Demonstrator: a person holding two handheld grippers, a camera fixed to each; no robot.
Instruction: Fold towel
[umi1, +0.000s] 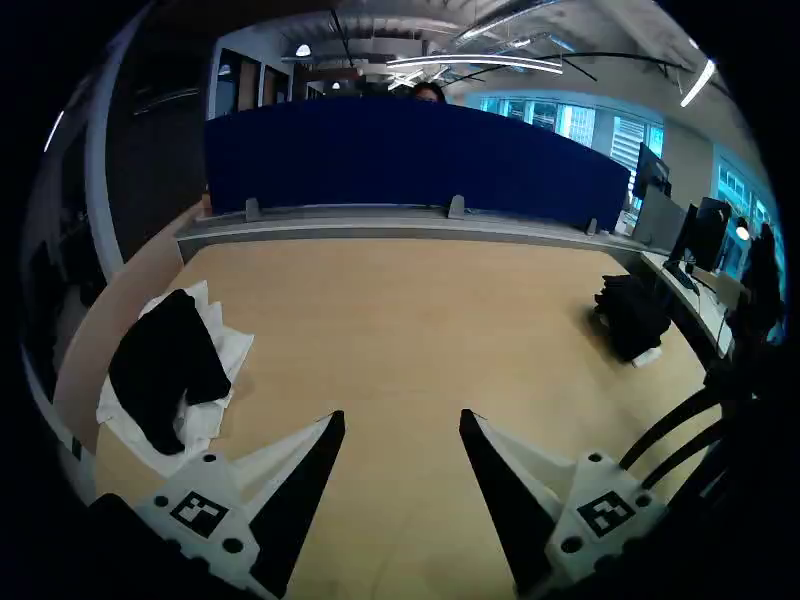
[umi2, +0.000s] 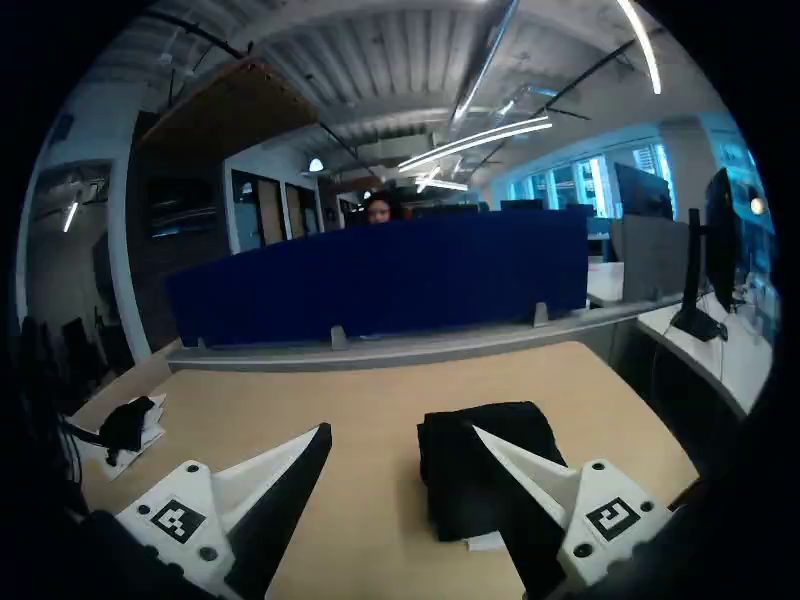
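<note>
A loose black towel (umi1: 165, 365) lies crumpled on a pile of white towels (umi1: 222, 352) at the left of the wooden table (umi1: 420, 310). A folded black stack (umi1: 632, 315) rests at the table's right side. My left gripper (umi1: 400, 425) hovers open over bare wood, right of the pile, holding nothing. In the right gripper view the folded black stack (umi2: 485, 465) sits just ahead, partly behind the right finger. My right gripper (umi2: 398, 435) is open above the table. The black and white pile (umi2: 130, 422) shows far left.
A blue divider panel (umi1: 410, 155) runs along the table's far edge, with a person's head (umi1: 428, 92) behind it. Monitors (umi1: 700, 235) stand on a neighbouring desk to the right. Dark chair arms (umi1: 690, 430) rise at the lower right.
</note>
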